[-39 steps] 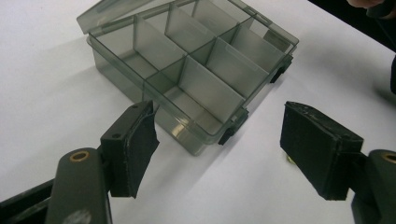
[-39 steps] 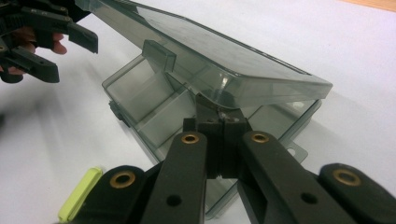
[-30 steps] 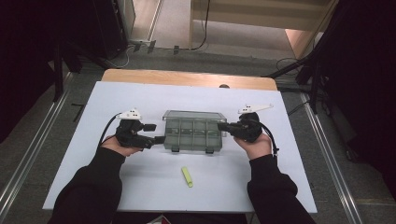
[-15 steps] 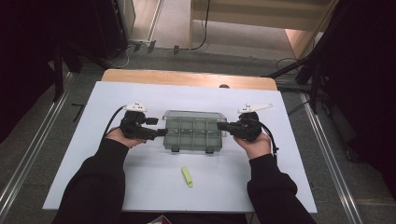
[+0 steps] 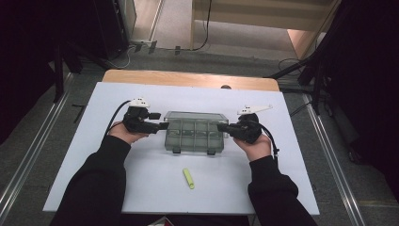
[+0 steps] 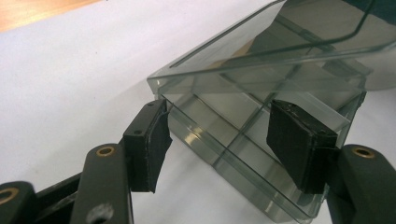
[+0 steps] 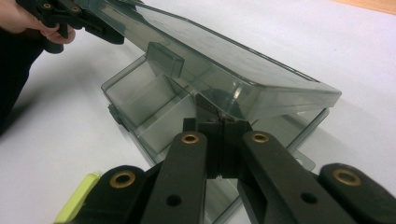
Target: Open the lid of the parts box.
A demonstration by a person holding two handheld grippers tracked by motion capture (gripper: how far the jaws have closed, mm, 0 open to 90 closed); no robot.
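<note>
The clear box (image 5: 195, 132) sits mid-surface (image 5: 141, 188), lid (image 7: 219, 65) raised, its compartments bare and unlabelled. The right tongs (image 7: 223, 128) are clenched on its end wall. The left tongs (image 6: 224, 140), released, have just been closing around its other end, pads not touching.

Black sleeves (image 5: 96, 181), seemingly matte black jaws.
</note>
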